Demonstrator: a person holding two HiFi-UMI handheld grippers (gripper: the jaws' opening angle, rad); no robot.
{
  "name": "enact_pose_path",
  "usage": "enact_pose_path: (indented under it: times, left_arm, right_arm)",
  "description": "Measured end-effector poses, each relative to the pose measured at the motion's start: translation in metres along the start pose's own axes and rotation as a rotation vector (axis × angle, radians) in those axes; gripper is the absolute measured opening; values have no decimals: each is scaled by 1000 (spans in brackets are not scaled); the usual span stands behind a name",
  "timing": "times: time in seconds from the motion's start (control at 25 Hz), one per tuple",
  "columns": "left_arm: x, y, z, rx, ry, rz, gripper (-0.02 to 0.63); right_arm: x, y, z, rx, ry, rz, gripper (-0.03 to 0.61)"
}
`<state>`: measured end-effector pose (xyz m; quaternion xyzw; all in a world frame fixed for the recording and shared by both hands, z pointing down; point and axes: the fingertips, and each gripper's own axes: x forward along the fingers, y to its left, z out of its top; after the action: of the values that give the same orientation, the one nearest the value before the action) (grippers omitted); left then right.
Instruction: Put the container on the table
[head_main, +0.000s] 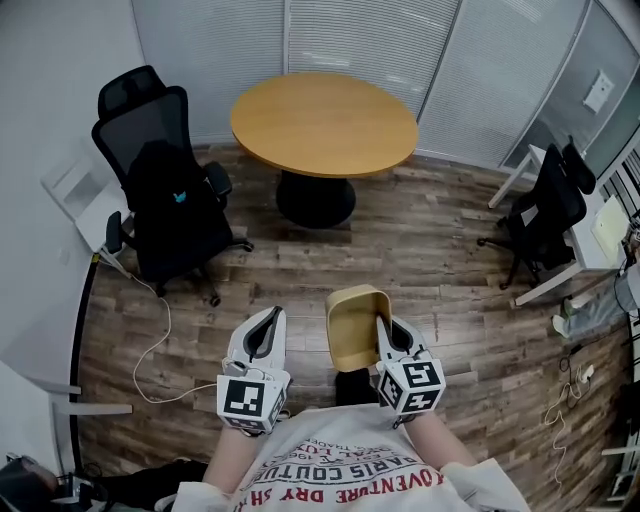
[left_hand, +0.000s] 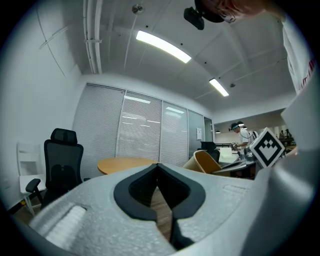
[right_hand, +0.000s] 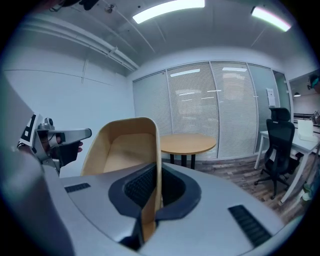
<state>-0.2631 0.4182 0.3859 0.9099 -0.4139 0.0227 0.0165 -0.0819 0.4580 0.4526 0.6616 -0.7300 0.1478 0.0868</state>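
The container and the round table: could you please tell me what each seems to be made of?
The container looks like thin moulded plastic, possibly bamboo fibre: even tan colour, matte, thin rounded rim. The round table seems to have a wood-look laminate top: uniform honey tone, smooth, faint sheen.

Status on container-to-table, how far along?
Done: pickup. The right tool is clamped on the wall of the tan container, held off the floor. In hand: the carry; the round table stands across the room. Left: reach the table, set the container down, release. The left tool is shut and empty.
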Motion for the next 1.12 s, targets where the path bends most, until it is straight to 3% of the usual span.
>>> enact_pose_path:
  times: [0.28, 0.68, 1.12]
  left_arm:
    - [63, 4, -11, 16, 35, 31, -2]
    - [219, 2, 13, 18, 38, 102, -2]
    - [348, -3, 15, 35, 69, 110, -2]
  right_arm:
    - [61, -41, 4, 22, 22, 59, 11]
    - [166, -155, 63, 6, 42, 138, 11]
    - [259, -253, 87, 20, 84, 166, 11]
